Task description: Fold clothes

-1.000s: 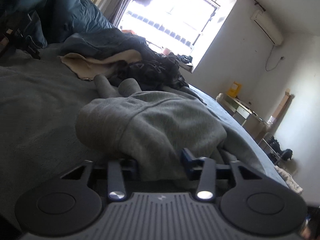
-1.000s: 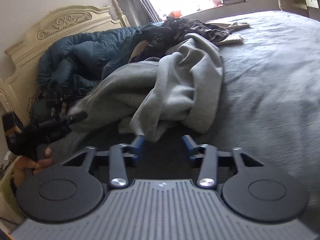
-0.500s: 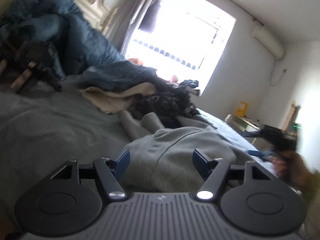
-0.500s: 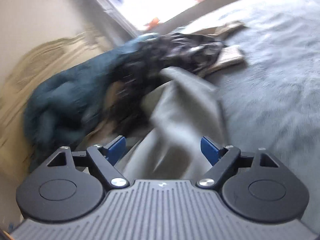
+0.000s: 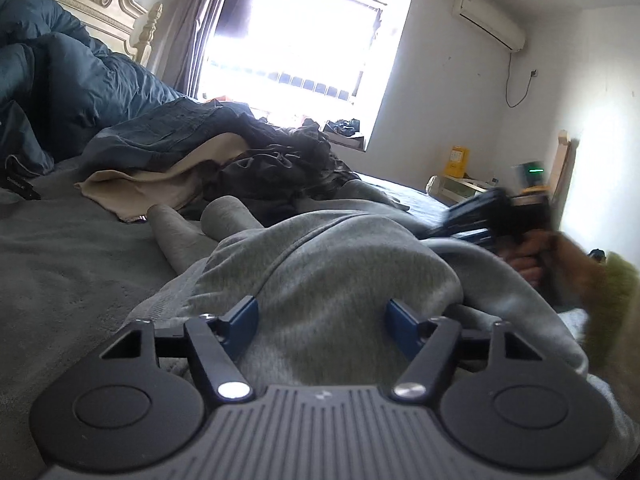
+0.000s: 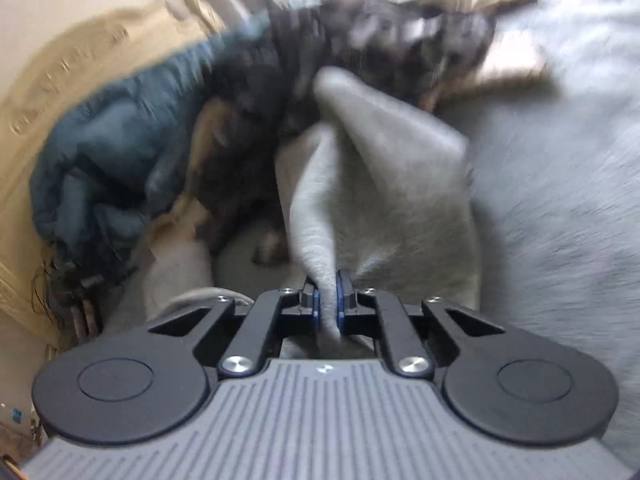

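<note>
The left gripper (image 5: 322,320) is spread wide at lower centre, its blue pads either side of a mound of the grey garment (image 5: 328,276) without pinching it; the garment lies on the grey bed (image 5: 60,264), filling mid-frame; the right gripper (image 6: 328,300) is clamped on a fold of the garment (image 6: 384,184) at centre; a blue duvet (image 5: 80,88) sits upper left, dark clothes (image 5: 276,168) beyond.

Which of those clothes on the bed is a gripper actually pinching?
The grey sweatshirt: the right gripper is shut on a fold of it. The beige and black garments lie untouched behind.
</note>
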A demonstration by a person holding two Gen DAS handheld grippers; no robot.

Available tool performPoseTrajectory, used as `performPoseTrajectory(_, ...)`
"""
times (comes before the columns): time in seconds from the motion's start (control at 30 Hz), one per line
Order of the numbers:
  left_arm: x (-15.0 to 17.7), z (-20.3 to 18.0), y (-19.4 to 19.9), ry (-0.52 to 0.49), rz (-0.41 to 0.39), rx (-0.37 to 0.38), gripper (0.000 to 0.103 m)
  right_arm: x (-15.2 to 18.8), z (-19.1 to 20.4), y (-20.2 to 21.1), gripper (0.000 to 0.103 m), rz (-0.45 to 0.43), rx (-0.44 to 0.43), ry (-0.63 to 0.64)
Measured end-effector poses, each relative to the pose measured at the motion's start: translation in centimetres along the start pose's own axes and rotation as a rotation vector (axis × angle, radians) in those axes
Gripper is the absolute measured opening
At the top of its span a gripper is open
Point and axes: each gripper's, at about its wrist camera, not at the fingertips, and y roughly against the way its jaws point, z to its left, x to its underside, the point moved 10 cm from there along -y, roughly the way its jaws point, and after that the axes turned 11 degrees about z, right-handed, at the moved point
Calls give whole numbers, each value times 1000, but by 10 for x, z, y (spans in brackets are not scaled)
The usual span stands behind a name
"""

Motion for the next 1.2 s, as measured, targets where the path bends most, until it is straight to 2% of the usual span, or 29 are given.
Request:
performPoseTrajectory(0.1,2,3,4,29,12,5,67,7,-16,69,6,-136,5,-11)
performPoseTrajectory(0.2,4,4,10,51,19,7,66,32,-46,145,6,-249,61,-39)
performPoseTrajectory(0.27,6,3,14,50,23,-1,66,53,-70,187,6,-304,108,-75)
performPoseTrajectory(0.33,8,0,18,44,24,-10,66,79,-96,218,6,-322,158,-124)
performPoseTrajectory(0.4,9,-2,22,42,22,-19,66,109,-125,237,10,-285,226,-160)
performPoseTrajectory(0.43,10,-3,24,44,21,-22,66,124,-140,239,12,-237,274,-191)
performPoseTrajectory(0.5,10,-3,29,55,19,-23,67,152,-162,241,39,-119,357,-254)
performPoseTrajectory(0.57,9,-4,37,60,16,-20,68,175,-168,249,47,-22,413,-279)
performPoseTrajectory(0.63,9,-3,47,52,6,-22,69,184,-154,262,50,20,456,-224)
performPoseTrajectory(0.7,12,-2,57,33,2,-24,70,187,-131,279,55,53,541,-115)
performPoseTrajectory(0.77,16,1,64,14,6,-24,72,178,-95,289,57,34,622,33)
performPoseTrajectory(0.87,24,6,69,12,31,-22,75,151,-24,285,64,-64,573,250)
performPoseTrajectory(0.9,28,8,70,24,42,-20,75,143,2,277,67,-82,523,316)
performPoseTrajectory(1.0,35,15,74,61,65,-12,75,123,90,219,78,-65,220,478)
performPoseTrajectory(1.07,39,19,76,77,77,-17,73,114,144,169,79,-6,65,579)
performPoseTrajectory(1.13,44,24,75,80,92,-47,72,106,187,115,79,56,-3,669)
performPoseTrajectory(1.2,49,29,74,80,111,-64,70,92,213,63,79,103,0,735)
